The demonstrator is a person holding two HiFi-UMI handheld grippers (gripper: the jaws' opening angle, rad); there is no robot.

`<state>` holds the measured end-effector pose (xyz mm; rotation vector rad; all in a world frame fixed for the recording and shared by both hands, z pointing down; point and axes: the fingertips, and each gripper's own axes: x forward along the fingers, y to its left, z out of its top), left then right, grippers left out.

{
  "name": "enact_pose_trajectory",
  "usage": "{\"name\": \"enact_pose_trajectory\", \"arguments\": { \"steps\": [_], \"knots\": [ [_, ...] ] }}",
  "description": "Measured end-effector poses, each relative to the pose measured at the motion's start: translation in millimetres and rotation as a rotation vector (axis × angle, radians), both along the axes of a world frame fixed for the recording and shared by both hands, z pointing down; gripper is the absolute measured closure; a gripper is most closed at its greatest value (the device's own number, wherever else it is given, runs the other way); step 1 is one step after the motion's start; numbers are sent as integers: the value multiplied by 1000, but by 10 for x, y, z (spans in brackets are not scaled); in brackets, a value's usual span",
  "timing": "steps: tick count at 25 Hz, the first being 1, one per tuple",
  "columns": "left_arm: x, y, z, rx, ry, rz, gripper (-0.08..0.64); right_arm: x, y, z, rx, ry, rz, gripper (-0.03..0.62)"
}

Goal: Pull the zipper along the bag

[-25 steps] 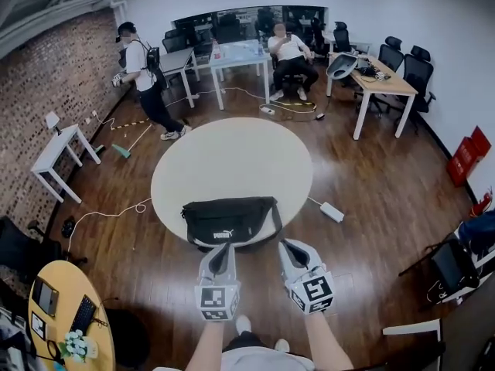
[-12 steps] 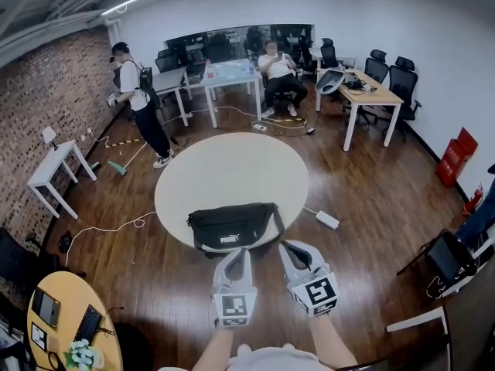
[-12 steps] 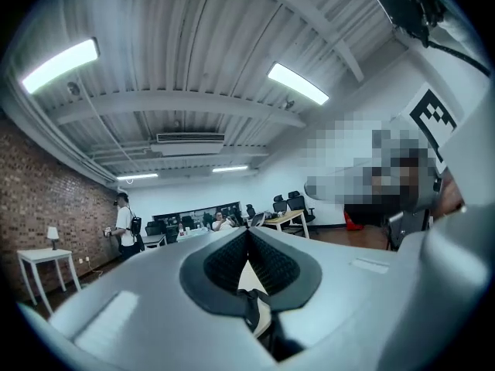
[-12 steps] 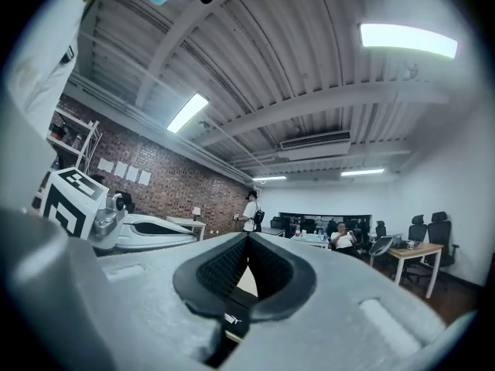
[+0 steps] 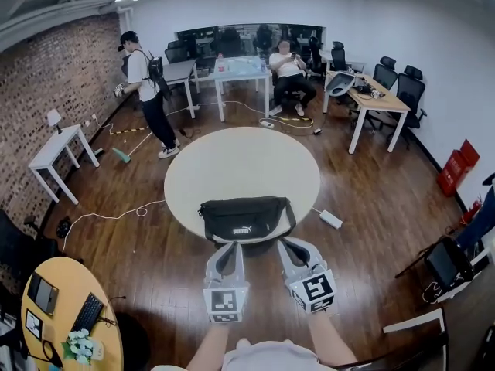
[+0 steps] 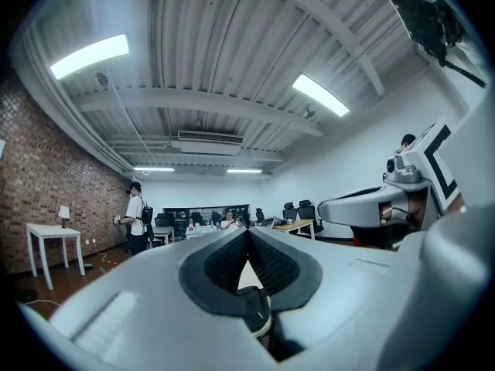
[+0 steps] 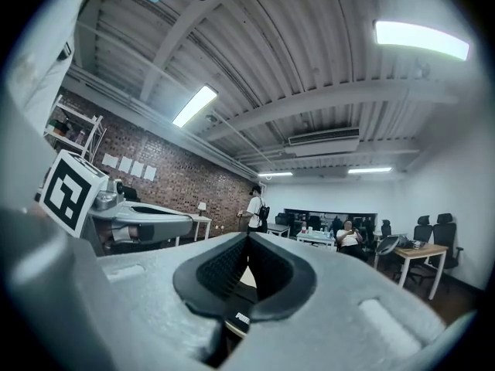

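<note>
A black bag [image 5: 247, 219] with a white logo lies at the near edge of the round white table [image 5: 240, 161]. My left gripper [image 5: 231, 245] hovers just short of the bag's near side, left of its middle, jaws closed together with nothing between them. My right gripper [image 5: 285, 243] sits beside it toward the bag's right end, also shut and empty. In the left gripper view the left gripper [image 6: 247, 231] has its pads meeting, with the bag [image 6: 260, 309] showing below them. The right gripper view shows the same: the right gripper [image 7: 248, 236] closed above the bag [image 7: 239, 313]. No zipper pull is discernible.
A person [image 5: 147, 83] stands at the far left by the brick wall; another person [image 5: 291, 66] sits at the back. A power strip [image 5: 331, 219] and cables lie on the wood floor. A small yellow table [image 5: 58, 304] is at near left, a desk [image 5: 373, 95] with chairs far right.
Both grippers have come forward toward the table, and their tips now sit closer to the bag's near side. Their jaws stayed shut throughout.
</note>
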<state>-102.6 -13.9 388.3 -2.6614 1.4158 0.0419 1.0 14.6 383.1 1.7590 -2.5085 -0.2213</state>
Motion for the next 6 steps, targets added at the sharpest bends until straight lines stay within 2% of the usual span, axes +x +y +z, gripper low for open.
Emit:
{"name": "enact_pose_trajectory", "arguments": {
  "steps": [6],
  "knots": [
    [-257,-77,74,-24,21,11,541,-233,-86,85,-16,1,2,601]
  ]
}}
